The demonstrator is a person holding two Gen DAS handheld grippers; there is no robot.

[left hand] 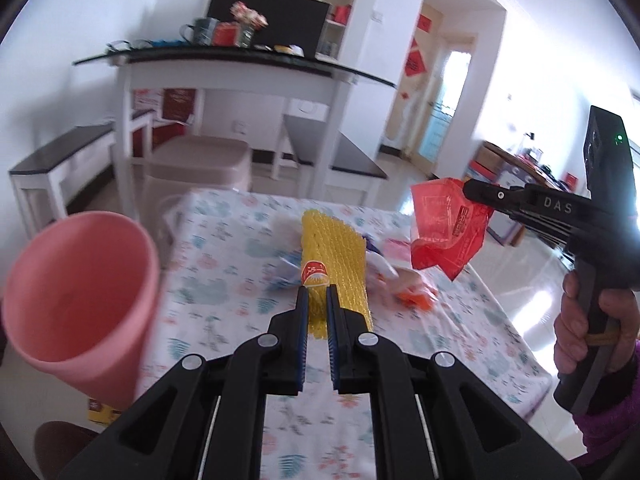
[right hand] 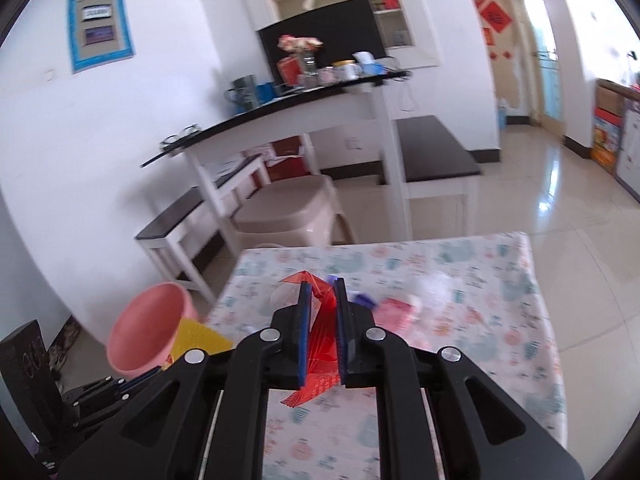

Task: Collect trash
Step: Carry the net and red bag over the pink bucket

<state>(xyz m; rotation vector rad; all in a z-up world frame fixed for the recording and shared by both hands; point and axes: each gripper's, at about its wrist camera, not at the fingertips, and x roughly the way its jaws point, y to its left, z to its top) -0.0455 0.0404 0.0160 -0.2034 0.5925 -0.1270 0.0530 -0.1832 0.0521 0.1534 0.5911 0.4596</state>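
Observation:
My left gripper [left hand: 317, 292] is shut on a yellow foam net sleeve [left hand: 334, 264] and holds it above the floral table [left hand: 224, 280]. A pink bin [left hand: 76, 296] stands at the left, beside the table. My right gripper [left hand: 466, 190] shows at the right of the left wrist view, shut on a red plastic wrapper [left hand: 444, 228] in the air. In the right wrist view my right gripper [right hand: 323, 284] pinches the red wrapper [right hand: 324, 336]. The pink bin [right hand: 148, 328] and the yellow sleeve [right hand: 200, 338] lie to its lower left.
Several more scraps [left hand: 404, 280] lie on the table, white, blue and orange; they also show in the right wrist view [right hand: 400, 306]. Beyond the table stand a beige lidded bin [right hand: 288, 208], white benches [right hand: 436, 156] and a dark-topped console table [left hand: 224, 60].

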